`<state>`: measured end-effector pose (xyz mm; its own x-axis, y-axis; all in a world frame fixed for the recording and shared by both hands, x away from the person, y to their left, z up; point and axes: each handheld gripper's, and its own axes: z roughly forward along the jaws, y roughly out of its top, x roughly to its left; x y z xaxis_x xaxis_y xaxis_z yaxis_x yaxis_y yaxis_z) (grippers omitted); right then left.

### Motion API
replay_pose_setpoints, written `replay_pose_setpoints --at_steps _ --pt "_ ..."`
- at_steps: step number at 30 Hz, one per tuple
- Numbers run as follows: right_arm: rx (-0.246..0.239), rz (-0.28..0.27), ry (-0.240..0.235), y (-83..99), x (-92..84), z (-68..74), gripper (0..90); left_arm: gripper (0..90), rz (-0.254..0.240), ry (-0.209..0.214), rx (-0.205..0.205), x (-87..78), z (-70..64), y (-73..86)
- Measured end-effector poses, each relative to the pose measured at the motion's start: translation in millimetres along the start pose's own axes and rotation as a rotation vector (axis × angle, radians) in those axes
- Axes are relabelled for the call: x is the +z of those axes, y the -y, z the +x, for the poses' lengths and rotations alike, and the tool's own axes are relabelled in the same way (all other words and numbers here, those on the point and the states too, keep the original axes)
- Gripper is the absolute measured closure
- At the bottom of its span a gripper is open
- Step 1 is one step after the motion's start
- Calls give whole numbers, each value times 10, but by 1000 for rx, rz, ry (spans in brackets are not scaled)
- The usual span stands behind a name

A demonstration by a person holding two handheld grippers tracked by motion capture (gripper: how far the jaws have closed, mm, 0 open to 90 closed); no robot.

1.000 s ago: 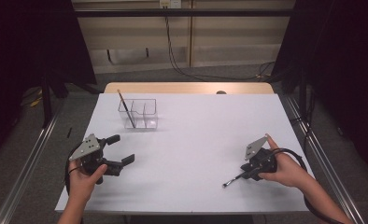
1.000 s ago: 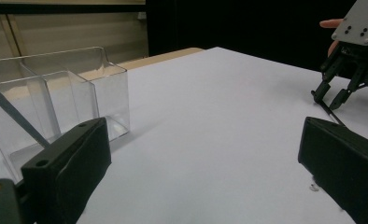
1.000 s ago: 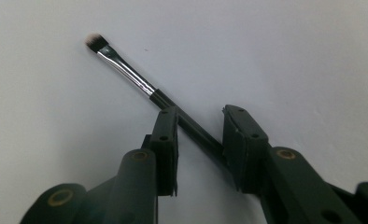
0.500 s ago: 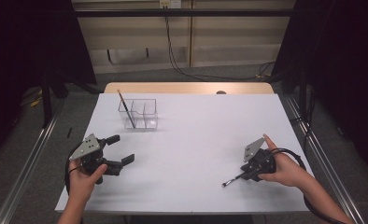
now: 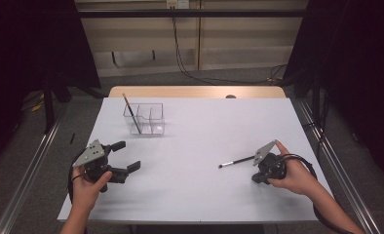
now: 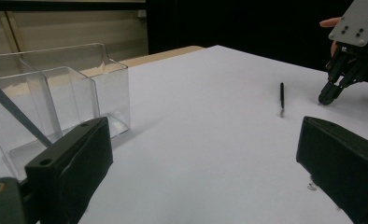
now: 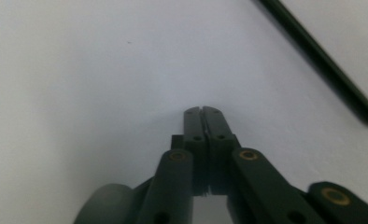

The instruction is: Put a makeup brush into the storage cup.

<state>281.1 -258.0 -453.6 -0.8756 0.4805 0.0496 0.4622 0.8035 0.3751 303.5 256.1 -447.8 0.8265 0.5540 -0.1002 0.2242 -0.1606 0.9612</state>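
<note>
A thin black brush (image 5: 236,162) lies flat on the white table (image 5: 204,131), just left of my right gripper (image 5: 255,178). That gripper points down at the table with its jaws pressed together and nothing between them; they have just been closing. In the right gripper view the shut tips (image 7: 203,111) hover over bare table, and the brush (image 7: 322,56) lies apart at the upper right. My left gripper (image 5: 125,156) is held at the near left, jaws wide apart and empty. The left gripper view (image 6: 205,163) looks across at the brush (image 6: 281,98) and the right gripper (image 6: 326,99).
A clear compartment box (image 5: 151,119) stands at the back left and holds one leaning brush (image 5: 131,114); the left gripper view has the box (image 6: 79,88) close at its left. A wooden strip (image 5: 195,91) runs along the far edge, and rails flank both sides.
The black brush, earlier at the right gripper's tip towards the front edge, now lies a little farther back, stretching left from beside the gripper. Both hands have stayed in place.
</note>
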Motion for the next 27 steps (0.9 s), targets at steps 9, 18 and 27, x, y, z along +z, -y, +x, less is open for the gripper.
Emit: replay_pose_setpoints --at_steps 9,18,27 --pt "13 -340 102 -540 251 -627 329 39 -5 3 -21 -28 42 22" --pt "-28 -272 89 -539 427 -721 738 43 -12 -11 -33 -101 100 56" --pt "-19 -206 66 -520 375 -555 840 48 -7 -7 -17 -96 32 26"
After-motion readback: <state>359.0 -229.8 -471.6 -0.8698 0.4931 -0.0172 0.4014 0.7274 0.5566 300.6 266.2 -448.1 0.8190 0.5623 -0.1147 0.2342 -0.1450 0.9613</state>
